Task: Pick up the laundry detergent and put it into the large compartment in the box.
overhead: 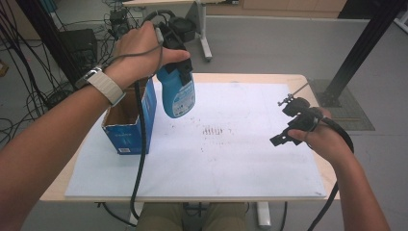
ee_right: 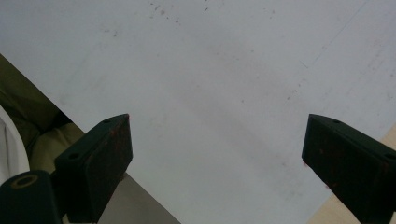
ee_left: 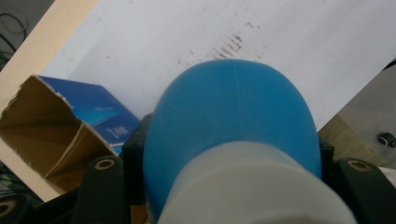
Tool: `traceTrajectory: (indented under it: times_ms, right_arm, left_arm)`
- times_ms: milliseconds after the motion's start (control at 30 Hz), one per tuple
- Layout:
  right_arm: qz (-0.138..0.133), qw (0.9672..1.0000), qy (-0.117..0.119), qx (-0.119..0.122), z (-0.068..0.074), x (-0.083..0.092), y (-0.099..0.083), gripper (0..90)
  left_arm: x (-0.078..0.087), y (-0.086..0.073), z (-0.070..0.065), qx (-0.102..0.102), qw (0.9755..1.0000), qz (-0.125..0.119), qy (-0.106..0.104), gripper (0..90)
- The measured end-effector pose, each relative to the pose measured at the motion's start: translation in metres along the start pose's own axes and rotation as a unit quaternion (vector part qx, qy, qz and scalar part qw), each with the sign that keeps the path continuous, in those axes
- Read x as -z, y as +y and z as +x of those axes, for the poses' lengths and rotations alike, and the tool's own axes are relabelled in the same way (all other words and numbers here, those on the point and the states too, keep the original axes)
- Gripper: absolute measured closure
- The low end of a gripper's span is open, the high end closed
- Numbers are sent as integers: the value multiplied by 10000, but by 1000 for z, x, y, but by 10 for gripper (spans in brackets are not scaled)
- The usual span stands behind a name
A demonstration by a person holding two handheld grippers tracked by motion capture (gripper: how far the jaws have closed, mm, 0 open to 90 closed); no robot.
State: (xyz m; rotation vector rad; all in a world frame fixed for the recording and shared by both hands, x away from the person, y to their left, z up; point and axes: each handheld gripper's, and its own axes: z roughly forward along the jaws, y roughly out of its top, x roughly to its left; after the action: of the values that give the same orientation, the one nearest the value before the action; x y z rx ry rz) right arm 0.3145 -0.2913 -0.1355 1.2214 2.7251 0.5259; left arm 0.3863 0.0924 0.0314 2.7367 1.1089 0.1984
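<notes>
the left hand-held gripper is raised above the far left part of the tabletop, its jaws clamped on a blue bottle near its pale top end. the bottle hangs clear of the surface, rounded blue base pointing down and slightly toward the middle of the white sheet that covers most of the tabletop. in the left gripper view the bottle's blue base bulges out between the two black jaws, pale band nearest the camera.

just left of the bottle and below it stands an open blue cardboard box, brown inside, top flaps torn open, sitting at the left edge of the white sheet. the bottle is beside the box's right wall, above its rim, not inside it. a patch of small reddish marks lies on the sheet right of the box.

the right hand-held gripper is held low over the right side of the sheet, well apart from the bottle. its jaws stand wide apart with nothing between them; the right gripper view shows bare white sheet in the gap.
</notes>
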Motion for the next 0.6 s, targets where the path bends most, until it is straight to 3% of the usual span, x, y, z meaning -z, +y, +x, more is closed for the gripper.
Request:
traceTrajectory:
  times_ms: [200,367,600]
  right_arm:
    - [-23,10000,-3,20,0,0,0,85]
    - [-27,10000,5,31,0,-1,1,85]
    - [-74,9999,24,68,0,0,1,85]
  left_arm:
    - [12,-2,13,335,9994,15,69,394]
    - [22,-6,22,780,9969,11,127,394]
    - [32,-11,36,1065,9942,28,145,394]
